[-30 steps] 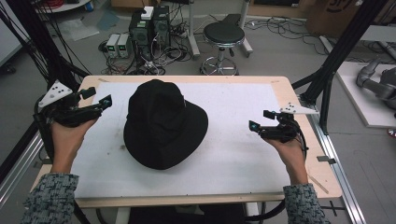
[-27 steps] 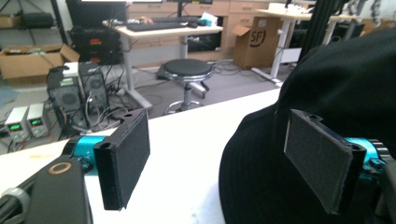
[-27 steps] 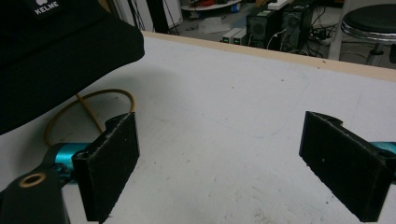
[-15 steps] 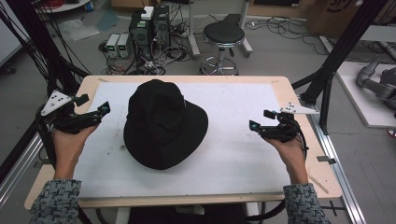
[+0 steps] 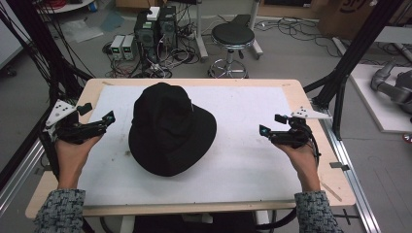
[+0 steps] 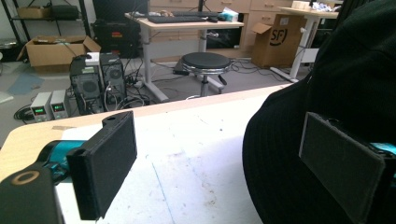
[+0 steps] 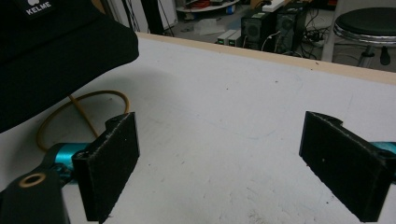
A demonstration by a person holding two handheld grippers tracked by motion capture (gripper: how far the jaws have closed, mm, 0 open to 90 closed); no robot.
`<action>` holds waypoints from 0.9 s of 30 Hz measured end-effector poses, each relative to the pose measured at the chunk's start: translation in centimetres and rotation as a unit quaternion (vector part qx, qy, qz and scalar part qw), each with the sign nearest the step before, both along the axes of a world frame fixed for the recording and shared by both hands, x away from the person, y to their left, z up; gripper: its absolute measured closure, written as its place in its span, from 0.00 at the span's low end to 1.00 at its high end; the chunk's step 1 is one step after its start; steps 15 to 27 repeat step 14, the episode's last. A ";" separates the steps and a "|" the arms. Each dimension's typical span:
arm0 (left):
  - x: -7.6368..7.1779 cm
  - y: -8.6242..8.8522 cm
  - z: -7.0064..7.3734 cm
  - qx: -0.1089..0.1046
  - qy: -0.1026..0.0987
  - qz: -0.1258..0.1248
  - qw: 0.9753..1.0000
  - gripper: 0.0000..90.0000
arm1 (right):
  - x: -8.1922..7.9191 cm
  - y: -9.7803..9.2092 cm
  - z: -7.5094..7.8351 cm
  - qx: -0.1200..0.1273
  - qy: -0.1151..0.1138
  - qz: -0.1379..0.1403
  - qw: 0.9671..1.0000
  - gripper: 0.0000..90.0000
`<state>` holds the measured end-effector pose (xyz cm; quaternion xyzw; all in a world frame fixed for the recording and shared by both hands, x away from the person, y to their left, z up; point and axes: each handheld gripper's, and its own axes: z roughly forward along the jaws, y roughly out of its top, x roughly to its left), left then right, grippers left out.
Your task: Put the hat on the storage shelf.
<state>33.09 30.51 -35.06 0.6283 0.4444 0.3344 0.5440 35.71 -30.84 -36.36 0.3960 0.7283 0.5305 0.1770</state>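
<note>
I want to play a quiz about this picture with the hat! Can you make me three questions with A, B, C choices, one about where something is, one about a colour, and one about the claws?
1. Where does the hat lie?
A. on the white mat on the table
B. on the stool
C. on the floor

2. What colour is the hat?
A. red
B. black
C. yellow

3. How are the two claws?
A. both open, holding nothing
B. both shut on the hat
C. one shut on a cup

Answers:
1. A, the high view shows it resting on the white mat, between the two hands.
2. B, its crown and brim are black all over.
3. A, the left claw and right claw each have their jaws wide apart with nothing between them, as both gripper views show.
</note>
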 end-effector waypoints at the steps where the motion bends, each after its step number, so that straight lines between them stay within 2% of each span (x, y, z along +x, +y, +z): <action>1: 0.0 0.0 0.0 0.002 0.001 0.000 1.000 0.13 | 0.0 0.0 0.0 0.000 -0.001 0.000 1.000 0.13; 27: 0.1 -0.4 -0.2 0.006 -0.003 0.000 1.000 0.13 | 0.1 -0.1 -0.1 -0.001 0.000 -0.002 1.000 0.13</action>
